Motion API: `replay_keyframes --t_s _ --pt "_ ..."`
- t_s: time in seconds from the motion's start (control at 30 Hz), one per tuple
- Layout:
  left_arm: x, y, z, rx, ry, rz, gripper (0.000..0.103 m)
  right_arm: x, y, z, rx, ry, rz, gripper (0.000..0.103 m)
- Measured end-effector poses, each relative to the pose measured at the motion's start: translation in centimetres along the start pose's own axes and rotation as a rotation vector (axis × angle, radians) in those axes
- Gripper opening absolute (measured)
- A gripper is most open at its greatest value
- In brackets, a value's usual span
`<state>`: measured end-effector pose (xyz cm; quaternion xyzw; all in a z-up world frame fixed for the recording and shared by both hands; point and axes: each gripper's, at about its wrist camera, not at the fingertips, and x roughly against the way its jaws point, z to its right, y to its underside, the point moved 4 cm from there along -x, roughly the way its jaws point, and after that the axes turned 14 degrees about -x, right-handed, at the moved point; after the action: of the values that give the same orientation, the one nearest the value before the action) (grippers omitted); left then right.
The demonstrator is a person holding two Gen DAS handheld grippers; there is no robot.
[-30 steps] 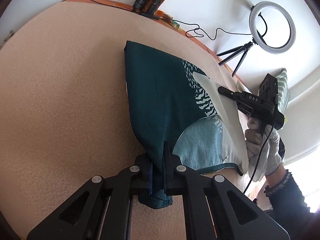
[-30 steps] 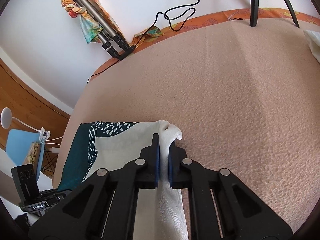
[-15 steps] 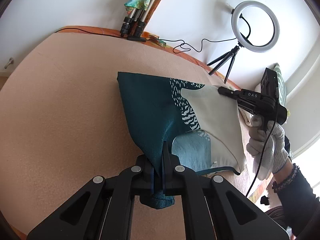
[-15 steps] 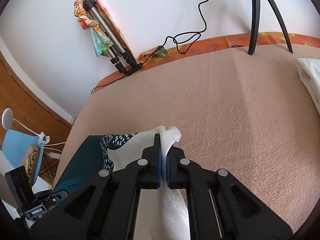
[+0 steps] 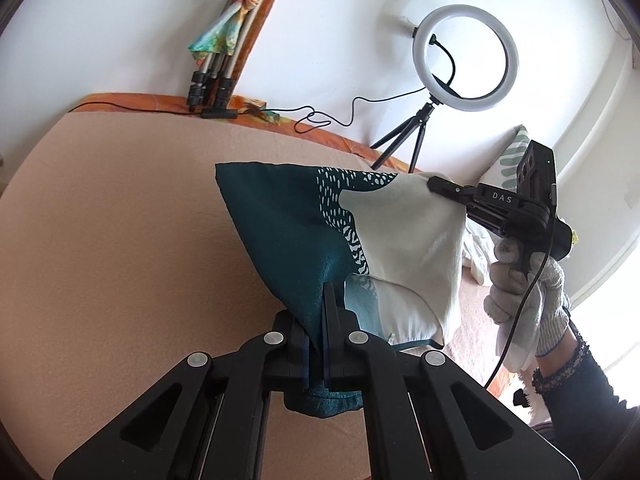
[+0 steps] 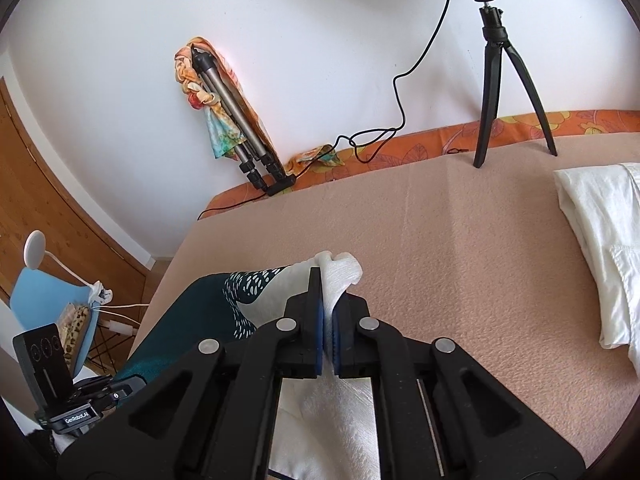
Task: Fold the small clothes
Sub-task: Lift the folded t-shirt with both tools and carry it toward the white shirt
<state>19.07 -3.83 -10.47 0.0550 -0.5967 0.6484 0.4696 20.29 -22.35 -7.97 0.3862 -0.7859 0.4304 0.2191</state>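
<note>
A small garment, dark teal with a white patch and white dashes, hangs stretched between my two grippers above the beige bed cover. My left gripper is shut on its teal corner. My right gripper is shut on its white corner; that gripper also shows in the left wrist view, held by a gloved hand. The garment also shows in the right wrist view, trailing down to the left.
A ring light on a tripod stands at the bed's far edge, its cable running along the wall. A folded tripod wrapped in a colourful scarf leans on the wall. White folded clothes lie on the bed at the right.
Both grippers have lifted the garment off the bed cover. It lay nearly flat one second ago and now hangs raised and taut between them.
</note>
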Motion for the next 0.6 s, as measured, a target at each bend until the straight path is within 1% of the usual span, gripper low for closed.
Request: replay_keyframes --t_s 0.07,0.17,0.27,0.33,0.4,0.43,0.5,0.57,0.6 --pt "-0.7 -0.6 1.0 -0.041 0.003 0.0 0.002 1.1 -0.8 0.4 0.002 0.002 0.015 0.004" --pt "-2.9 -0.8 1.4 -0.053 0.011 -0.037 0.002 1.8 -2.0 1.5 -0.012 0.009 0.023 0.004" --pt "-5.7 0.0 0.1 0.02 0.021 -0.088 0.002 0.4 -2.5 3.0 -0.002 0.072 0.008 0.004" --pt "-7.0 0.5 -0.5 0.051 0.017 -0.104 0.002 -1.0 -2.6 4.3 -0.004 0.097 -0.025 0.004" --pt "-8.0 1.1 -0.9 0.083 0.035 -0.136 0.002 -2.1 -2.7 5.6 0.006 0.143 -0.039 0.004" --pt "-8.4 1.4 -1.2 0.088 0.023 -0.163 0.006 -2.6 -2.8 6.2 0.009 0.157 -0.048 0.004" --pt "-8.7 1.9 -1.7 0.113 0.01 -0.195 0.009 -3.3 -3.0 7.3 0.007 0.168 -0.063 0.004" --pt "-8.4 2.4 -2.4 0.15 0.001 -0.201 0.018 -4.0 -3.2 8.2 -0.004 0.157 -0.08 0.004" --pt "-8.3 2.6 -2.7 0.166 0.001 -0.204 0.026 -4.2 -3.2 8.6 -0.009 0.146 -0.094 0.004"
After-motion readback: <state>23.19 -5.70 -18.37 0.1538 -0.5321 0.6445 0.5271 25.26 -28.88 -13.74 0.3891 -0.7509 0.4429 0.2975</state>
